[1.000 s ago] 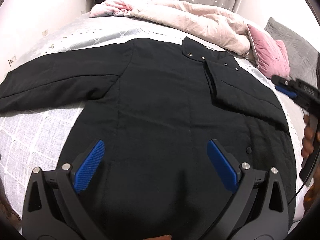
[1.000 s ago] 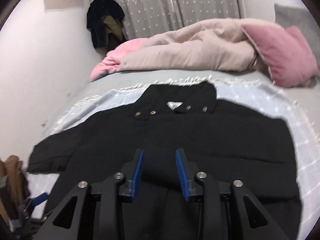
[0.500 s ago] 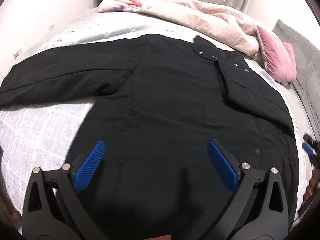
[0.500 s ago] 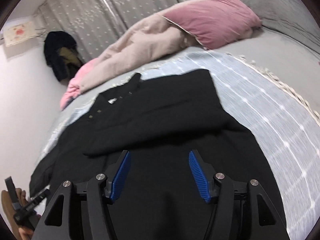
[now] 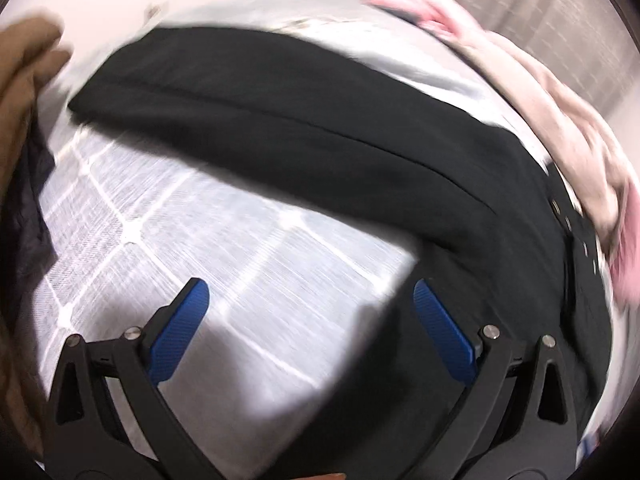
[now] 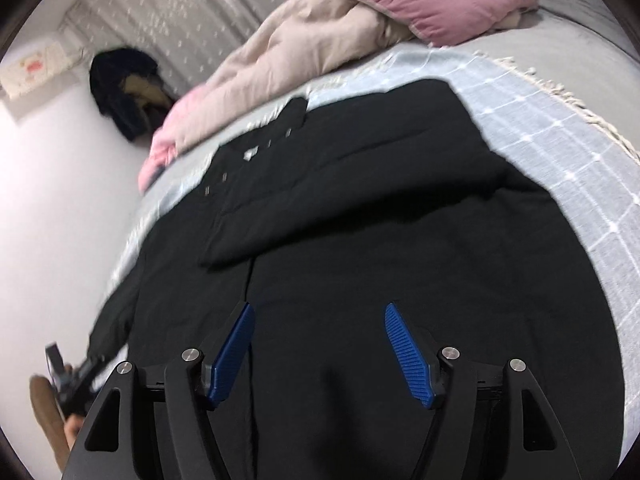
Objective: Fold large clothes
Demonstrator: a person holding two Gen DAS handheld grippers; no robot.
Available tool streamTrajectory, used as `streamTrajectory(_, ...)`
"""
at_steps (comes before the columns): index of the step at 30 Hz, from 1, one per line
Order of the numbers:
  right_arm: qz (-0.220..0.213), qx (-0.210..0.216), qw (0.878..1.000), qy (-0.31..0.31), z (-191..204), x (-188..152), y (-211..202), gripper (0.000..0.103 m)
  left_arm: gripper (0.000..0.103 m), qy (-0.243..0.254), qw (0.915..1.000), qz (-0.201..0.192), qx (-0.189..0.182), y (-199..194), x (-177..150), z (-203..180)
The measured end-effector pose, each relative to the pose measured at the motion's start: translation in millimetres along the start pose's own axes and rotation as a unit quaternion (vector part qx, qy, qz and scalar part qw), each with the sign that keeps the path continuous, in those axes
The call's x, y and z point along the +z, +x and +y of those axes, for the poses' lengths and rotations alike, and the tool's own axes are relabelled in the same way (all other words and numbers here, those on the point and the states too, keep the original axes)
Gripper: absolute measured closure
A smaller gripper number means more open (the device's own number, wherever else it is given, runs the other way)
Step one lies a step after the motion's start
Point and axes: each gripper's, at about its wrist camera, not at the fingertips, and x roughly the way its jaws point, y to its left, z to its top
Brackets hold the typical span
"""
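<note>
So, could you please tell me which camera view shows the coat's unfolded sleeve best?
The left wrist view: the outstretched sleeve runs across the checked blanket, cuff to shoulder, though motion-blurred. The right wrist view shows only a dark sliver of it at the bed's far edge.

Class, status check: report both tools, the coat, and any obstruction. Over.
Left tool open over the checked blanket, empty. Right tool open above the black coat, one sleeve folded across. Nothing blocking.

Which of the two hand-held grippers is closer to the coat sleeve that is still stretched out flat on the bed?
The left hand-held gripper. It hangs open over the bedspread just below the outstretched sleeve. The right hand-held gripper hangs open over the coat's body, farther away.
</note>
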Motion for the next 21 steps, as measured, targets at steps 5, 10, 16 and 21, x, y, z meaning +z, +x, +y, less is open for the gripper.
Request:
streamTrajectory(5, 0.025, 0.01, 1.0, -0.015, 13.6, -6.1, 15.3, 0.034, 0.001, -0.071, 0.9957, -0.047, -0.036, 10.7, 33.9, 31.4)
streamTrajectory(10, 0.044, -0.017, 0.999, -0.008, 11.9, -7.2, 34.0, 0.034, 0.002, -0.173, 0.9786, -0.092, -0.064, 25.7, 74.3, 70.7)
streamTrajectory(16, 0.044, -0.038, 0.998, -0.006, 6.9, -0.7, 44.4, 0.034, 0.078, -0.204, 0.9721, -0.116, -0.005, 24.3, 92.7, 74.3)
streamTrajectory(21, 0.041, -0.036, 0.998, -0.007, 6.4, 1.8, 44.1, 0.034, 0.093, -0.112, 0.9748, -0.192, -0.021, -24.9, 89.1, 27.3)
